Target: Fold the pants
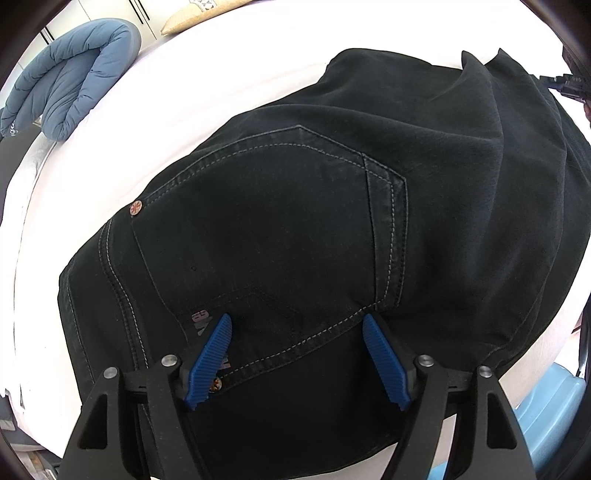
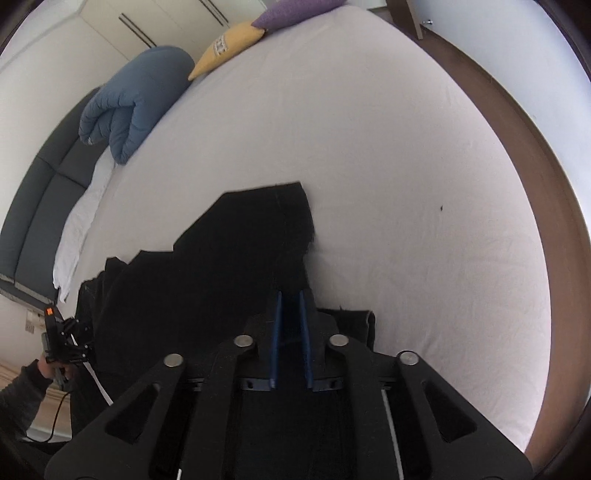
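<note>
Black denim pants (image 1: 295,229) lie on the white bed sheet (image 1: 207,74), back pocket and waistband facing up. My left gripper (image 1: 297,319) hovers just above the pocket's lower seam, jaws wide open, nothing pinched between the blue pads (image 1: 210,354). In the right wrist view the pants (image 2: 236,258) stretch away as a dark folded shape, with one leg end lying farthest out. My right gripper (image 2: 290,295) sits low on the near cloth, its blue pads (image 2: 277,332) close together with black fabric in the narrow gap.
A rolled blue quilt (image 2: 129,107) lies at the bed's far left, with a yellow pillow (image 2: 225,44) and a purple pillow (image 2: 291,11) beyond it. The brown bed frame edge (image 2: 546,221) curves along the right. A person's hand (image 2: 44,369) holds the other gripper at lower left.
</note>
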Tool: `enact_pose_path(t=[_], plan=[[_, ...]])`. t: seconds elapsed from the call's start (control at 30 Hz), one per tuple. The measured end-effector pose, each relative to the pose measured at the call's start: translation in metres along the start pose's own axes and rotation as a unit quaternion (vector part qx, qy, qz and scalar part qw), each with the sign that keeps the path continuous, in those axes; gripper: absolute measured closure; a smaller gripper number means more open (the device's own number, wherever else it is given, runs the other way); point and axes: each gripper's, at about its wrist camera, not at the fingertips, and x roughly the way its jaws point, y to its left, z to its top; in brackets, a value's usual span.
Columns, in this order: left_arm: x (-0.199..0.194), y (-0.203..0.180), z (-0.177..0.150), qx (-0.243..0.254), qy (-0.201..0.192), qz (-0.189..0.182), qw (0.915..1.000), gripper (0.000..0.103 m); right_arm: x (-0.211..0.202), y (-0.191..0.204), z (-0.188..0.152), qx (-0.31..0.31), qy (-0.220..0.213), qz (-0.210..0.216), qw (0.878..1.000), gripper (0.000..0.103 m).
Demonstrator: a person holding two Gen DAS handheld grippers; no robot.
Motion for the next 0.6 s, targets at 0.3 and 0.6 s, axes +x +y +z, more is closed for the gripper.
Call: enact_pose_path(t=[0.3, 0.6], plan=[[0.002, -0.006, 0.001, -0.005, -0.006, 0.005, 1.0, 0.023, -0.022, 0.008, 0.015, -0.038, -0.009, 0.032, 0.999, 0.017], [0.002, -0.006, -0.002, -0.005, -0.009, 0.005, 0.9999, 0.022, 0.027, 0.012, -0.002, -0.086, 0.084, -0.031, 0.992, 0.079]])
